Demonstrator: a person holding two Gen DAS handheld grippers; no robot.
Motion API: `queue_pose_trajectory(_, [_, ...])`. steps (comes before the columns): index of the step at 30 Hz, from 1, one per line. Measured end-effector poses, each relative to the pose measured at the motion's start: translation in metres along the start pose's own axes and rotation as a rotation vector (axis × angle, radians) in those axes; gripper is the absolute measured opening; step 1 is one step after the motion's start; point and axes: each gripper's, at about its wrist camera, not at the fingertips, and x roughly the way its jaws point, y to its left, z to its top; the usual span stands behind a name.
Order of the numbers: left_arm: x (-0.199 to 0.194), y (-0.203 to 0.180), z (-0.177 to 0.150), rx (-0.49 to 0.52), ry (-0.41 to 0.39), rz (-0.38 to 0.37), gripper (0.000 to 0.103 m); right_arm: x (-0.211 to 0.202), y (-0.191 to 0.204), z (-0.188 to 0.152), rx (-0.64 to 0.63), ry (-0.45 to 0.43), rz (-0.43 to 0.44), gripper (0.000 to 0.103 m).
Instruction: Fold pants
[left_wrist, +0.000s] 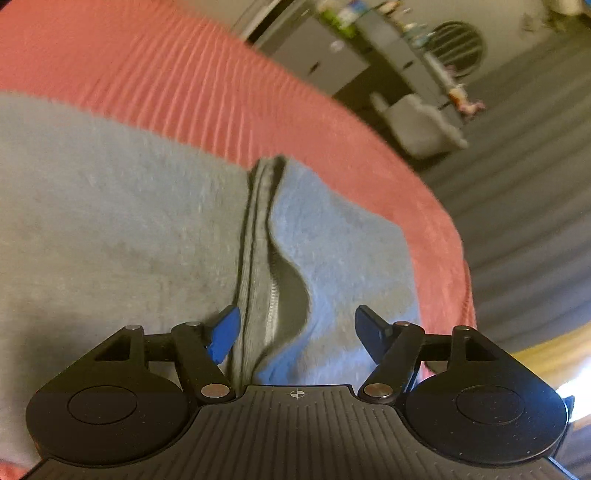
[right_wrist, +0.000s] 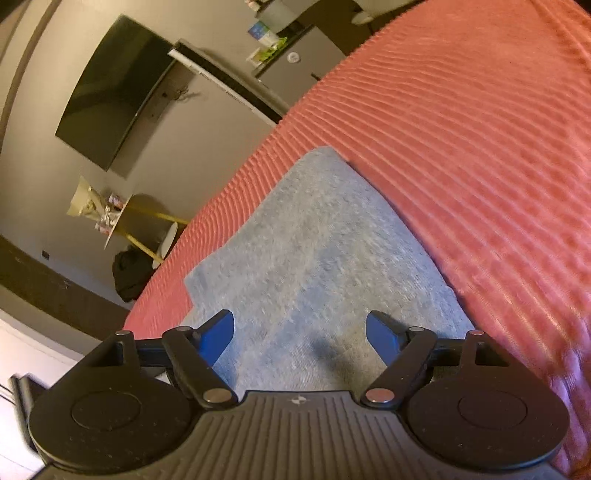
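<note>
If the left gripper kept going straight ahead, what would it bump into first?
Most likely the grey pants right below it, near the stitched hem where the fabric is folded over. The left gripper is open and tilted down at them, with nothing in between. How far off they are is hard to tell.

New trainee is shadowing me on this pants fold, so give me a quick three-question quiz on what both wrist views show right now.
1. True or false: the left gripper is clamped on the pants.
2. What colour is the bedspread under the pants? A) green B) coral pink C) white
3. What hangs on the wall in the right wrist view?

Key:
1. False; its jaws stand apart with cloth below them.
2. B.
3. A dark television.
</note>
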Motion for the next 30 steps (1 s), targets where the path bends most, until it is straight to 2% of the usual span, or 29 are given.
queue_pose_trajectory(3, [0.023, 0.011, 0.006, -0.045, 0.07, 0.029, 0.072, 0.004, -0.004, 0.001, 0.015, 0.007, 0.001, 0.079])
queue_pose_trajectory(5, [0.025, 0.018, 0.006, -0.052, 0.076, -0.003, 0.068, 0.006, -0.002, 0.001, -0.001, 0.015, 0.007, 0.079])
queue_pose_trajectory(6, [0.025, 0.02, 0.007, -0.068, 0.072, -0.004, 0.057, 0.008, -0.002, 0.001, -0.005, 0.021, 0.008, 0.08])
queue_pose_trajectory(7, [0.027, 0.022, 0.008, -0.077, 0.081, 0.002, 0.041, 0.008, -0.003, 0.001, -0.005, 0.023, 0.009, 0.08])
queue_pose_trajectory(8, [0.03, 0.025, 0.009, -0.089, 0.097, 0.01, 0.032, 0.011, -0.003, 0.001, -0.002, 0.027, 0.012, 0.08])
queue_pose_trajectory(12, [0.026, 0.022, 0.006, -0.083, 0.075, 0.011, 0.021, 0.015, -0.002, 0.001, -0.009, 0.035, 0.014, 0.08])
queue_pose_trajectory(16, [0.01, 0.009, 0.003, -0.042, 0.025, 0.028, 0.018, 0.013, -0.003, 0.001, 0.0, 0.034, 0.038, 0.08])
queue_pose_trajectory(20, [-0.017, 0.012, 0.007, -0.015, 0.015, 0.019, 0.018, 0.004, -0.01, 0.004, 0.041, 0.012, 0.088, 0.08])
queue_pose_trajectory(23, [-0.037, 0.026, 0.014, 0.015, -0.014, 0.093, 0.018, -0.007, -0.015, 0.005, 0.077, -0.031, 0.144, 0.08])
queue_pose_trajectory(26, [-0.056, 0.05, 0.021, -0.005, -0.059, 0.191, 0.02, -0.003, -0.014, 0.005, 0.073, -0.007, 0.121, 0.079])
queue_pose_trajectory(29, [-0.064, 0.062, 0.015, -0.028, -0.065, 0.173, 0.028, 0.009, -0.002, 0.003, 0.007, 0.051, 0.092, 0.066])
queue_pose_trajectory(30, [-0.065, 0.061, 0.011, -0.015, -0.072, 0.171, 0.033, 0.011, 0.003, 0.002, -0.027, 0.058, 0.07, 0.061])
